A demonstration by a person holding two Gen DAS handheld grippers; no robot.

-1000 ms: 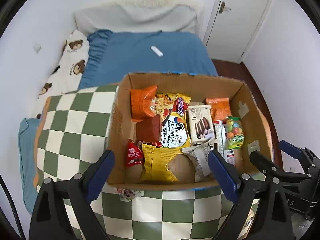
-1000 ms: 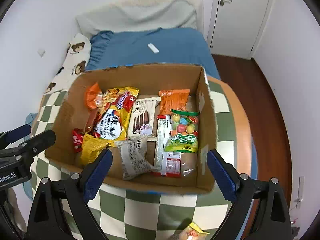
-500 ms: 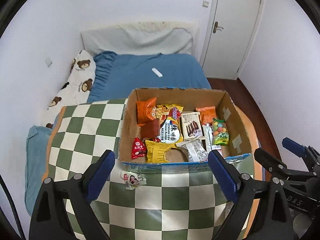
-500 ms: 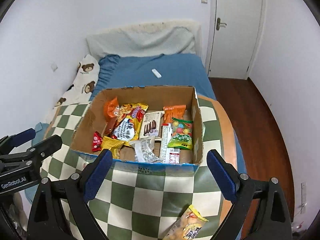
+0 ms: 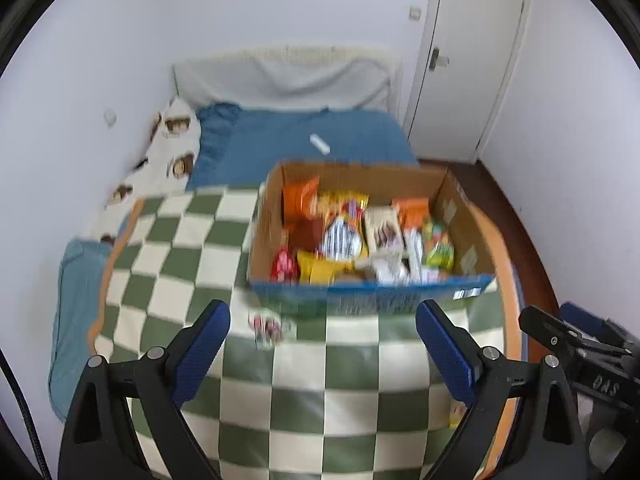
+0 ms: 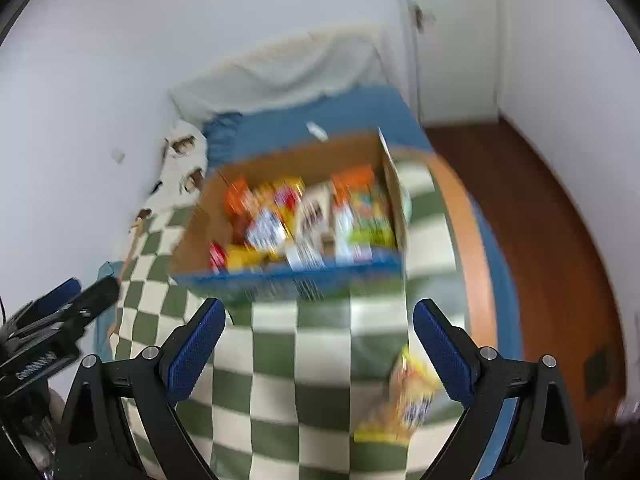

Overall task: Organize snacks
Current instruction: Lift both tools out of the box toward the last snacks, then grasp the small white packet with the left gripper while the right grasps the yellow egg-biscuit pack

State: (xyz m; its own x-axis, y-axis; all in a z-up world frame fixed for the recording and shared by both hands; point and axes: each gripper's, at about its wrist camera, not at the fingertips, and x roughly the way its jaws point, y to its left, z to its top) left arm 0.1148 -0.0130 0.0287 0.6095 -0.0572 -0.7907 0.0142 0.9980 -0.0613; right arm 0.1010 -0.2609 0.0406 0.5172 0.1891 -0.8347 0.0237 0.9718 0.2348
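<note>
Right wrist: yellow snack packet point(image 6: 408, 396) lies lengthwise toward the box point(image 6: 280, 276); both tongs released.

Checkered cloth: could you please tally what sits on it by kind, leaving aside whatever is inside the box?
Cardboard box: 1
Loose snack packets: 2 (red-and-white packet, yellow packet)
Total: 3

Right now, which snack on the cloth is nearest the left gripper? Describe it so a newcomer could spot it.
Start at the cardboard box on the checkered cloth. Just in front of the box's blue front wall, near its left corner, lies a small packet. It is pale with a red print, alone on the cloth, while nearly all the other snacks sit inside the box.
</note>
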